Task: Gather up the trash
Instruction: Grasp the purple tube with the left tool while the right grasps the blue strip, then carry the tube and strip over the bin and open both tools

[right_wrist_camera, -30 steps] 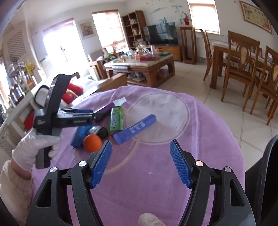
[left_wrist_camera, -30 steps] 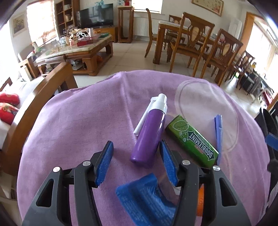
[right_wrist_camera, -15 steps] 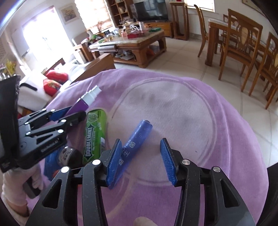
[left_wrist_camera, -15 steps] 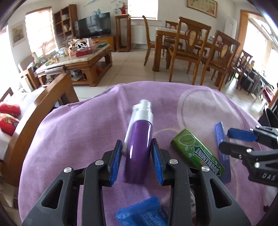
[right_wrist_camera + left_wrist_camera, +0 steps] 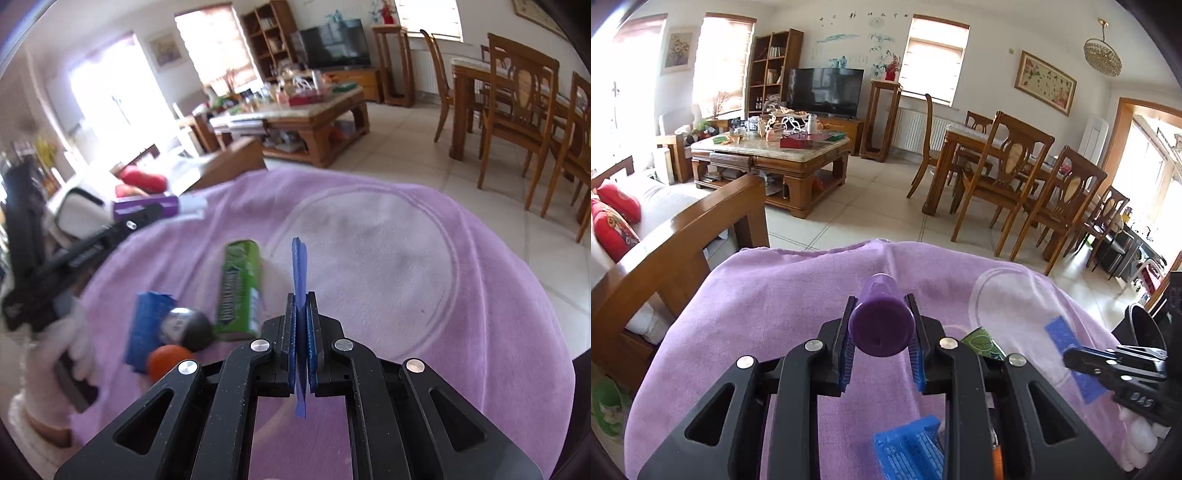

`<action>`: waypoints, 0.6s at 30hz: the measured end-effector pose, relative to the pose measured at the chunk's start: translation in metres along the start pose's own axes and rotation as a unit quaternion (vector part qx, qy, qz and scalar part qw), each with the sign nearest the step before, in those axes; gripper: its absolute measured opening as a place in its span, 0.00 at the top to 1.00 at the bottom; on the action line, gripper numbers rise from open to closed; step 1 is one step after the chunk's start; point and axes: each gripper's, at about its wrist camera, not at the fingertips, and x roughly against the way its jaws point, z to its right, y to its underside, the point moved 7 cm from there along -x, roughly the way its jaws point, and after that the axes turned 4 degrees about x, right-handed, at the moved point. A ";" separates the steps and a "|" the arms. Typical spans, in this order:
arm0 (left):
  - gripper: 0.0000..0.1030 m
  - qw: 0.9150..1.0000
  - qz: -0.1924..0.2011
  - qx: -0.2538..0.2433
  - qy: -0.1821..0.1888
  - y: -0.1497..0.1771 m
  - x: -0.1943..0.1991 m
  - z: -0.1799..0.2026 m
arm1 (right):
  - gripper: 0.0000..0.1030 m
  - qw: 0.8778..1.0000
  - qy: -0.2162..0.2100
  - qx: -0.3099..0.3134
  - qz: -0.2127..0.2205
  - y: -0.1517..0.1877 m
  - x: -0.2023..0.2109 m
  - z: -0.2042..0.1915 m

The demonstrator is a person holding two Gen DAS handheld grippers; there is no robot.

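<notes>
My left gripper (image 5: 881,343) now clamps the purple spray bottle (image 5: 881,325) across its body, base towards the camera and lifted clear of the purple cloth (image 5: 738,314); a second ago the bottle lay flat between open jaws, which have just been closing on it. My right gripper (image 5: 301,332) has pinched shut on the thin blue sachet (image 5: 299,266), which stands edge-on between the pads instead of lying beside the gum as it did a moment back. So two pieces of trash are in hand at once, and I judge both ready to carry off to wherever the rubbish goes; I see no bin for certain.

Left on the cloth are the green gum pack (image 5: 238,288), a blue wrapper (image 5: 147,328), a dark round thing (image 5: 186,328) and a small orange ball (image 5: 168,362).

The gum pack's lettering is too blurred to read here, and so is the blue wrapper's print.
</notes>
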 end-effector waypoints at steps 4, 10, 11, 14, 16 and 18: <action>0.76 1.000 0.021 0.006 0.020 -0.003 0.016 0.009 | 0.95 0.999 -0.011 0.001 0.039 0.007 0.053 -0.002; 0.76 0.997 0.054 -0.016 0.057 0.007 0.055 0.056 | 0.95 0.994 0.025 0.029 0.102 0.023 0.130 0.008; 0.76 0.996 0.058 -0.018 0.065 0.008 0.061 0.064 | 0.95 0.993 0.031 0.030 0.111 0.027 0.142 0.012; 0.76 0.992 0.068 -0.024 0.101 0.014 0.081 0.100 | 0.95 0.990 0.039 0.018 0.132 0.041 0.175 0.026; 0.76 0.988 0.072 -0.036 0.129 0.019 0.094 0.133 | 0.94 0.988 0.048 0.009 0.145 0.051 0.196 0.042; 0.76 0.984 0.073 -0.048 0.154 0.024 0.102 0.166 | 0.94 0.985 0.063 0.000 0.159 0.062 0.219 0.061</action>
